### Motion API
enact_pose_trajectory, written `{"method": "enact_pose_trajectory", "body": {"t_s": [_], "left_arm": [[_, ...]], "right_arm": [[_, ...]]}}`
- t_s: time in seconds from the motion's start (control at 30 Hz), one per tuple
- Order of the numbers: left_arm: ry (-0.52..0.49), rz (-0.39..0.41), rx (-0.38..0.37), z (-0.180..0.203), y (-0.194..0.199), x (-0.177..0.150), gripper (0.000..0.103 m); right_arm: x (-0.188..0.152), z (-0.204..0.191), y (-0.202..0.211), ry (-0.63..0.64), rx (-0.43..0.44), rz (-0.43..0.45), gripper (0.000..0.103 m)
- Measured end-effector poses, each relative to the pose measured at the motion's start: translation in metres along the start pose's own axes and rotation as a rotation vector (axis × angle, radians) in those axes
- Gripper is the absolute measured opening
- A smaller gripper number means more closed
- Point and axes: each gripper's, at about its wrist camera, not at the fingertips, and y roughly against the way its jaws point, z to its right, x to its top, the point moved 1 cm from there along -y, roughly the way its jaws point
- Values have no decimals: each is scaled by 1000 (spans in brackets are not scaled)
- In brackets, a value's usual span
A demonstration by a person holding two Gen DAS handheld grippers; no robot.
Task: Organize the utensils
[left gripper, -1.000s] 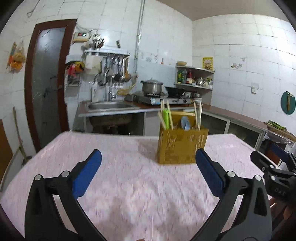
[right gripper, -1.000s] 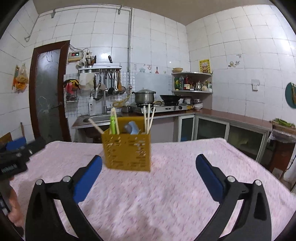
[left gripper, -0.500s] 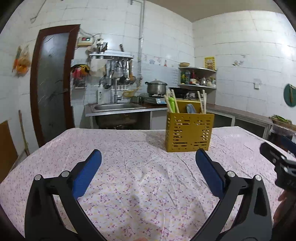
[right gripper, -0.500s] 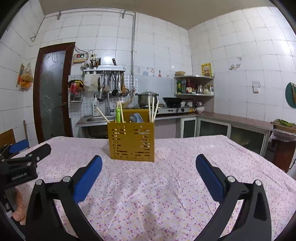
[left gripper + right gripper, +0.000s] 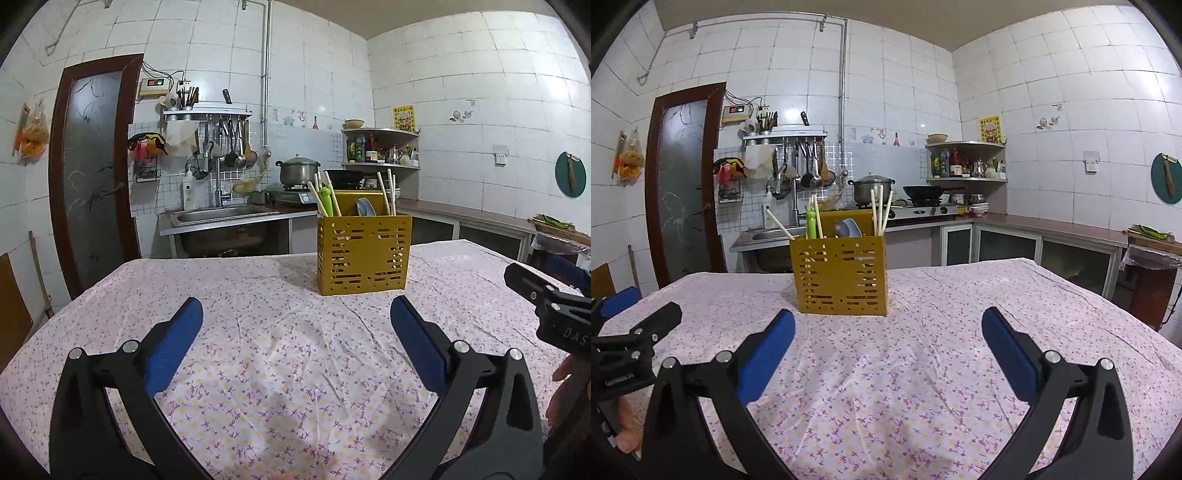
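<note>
A yellow perforated utensil holder [image 5: 364,254] stands upright on the flowered tablecloth [image 5: 280,354], beyond both grippers; it also shows in the right wrist view [image 5: 839,275]. It holds wooden chopsticks [image 5: 387,192], a green-handled utensil [image 5: 326,201] and blue spoons [image 5: 365,207]. My left gripper [image 5: 295,345] is open and empty, low over the cloth. My right gripper [image 5: 886,347] is open and empty too. Each gripper shows at the edge of the other's view.
The table [image 5: 1071,317] ends at the right and far sides. Behind it stand a steel sink [image 5: 221,216], a stove with a pot [image 5: 298,170], a corner shelf [image 5: 966,162] and a dark door [image 5: 90,173].
Both wrist views have steadied and tilted upward; the holder now sits a little farther away and more level. Both grippers stay open and empty.
</note>
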Motion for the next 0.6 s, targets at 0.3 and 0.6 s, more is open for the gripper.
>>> {"method": "enact_pose_trajectory", "body": {"t_s": [0.3,0.6], "left_arm": [[23,-12,-4,-6,-3,-1,98],[21,-8,-6,-5,-3,-1,98]], "right_arm": [[0,0,-1,5,-14,-6,99],[0,0,-1,8,-14,-9,99]]}}
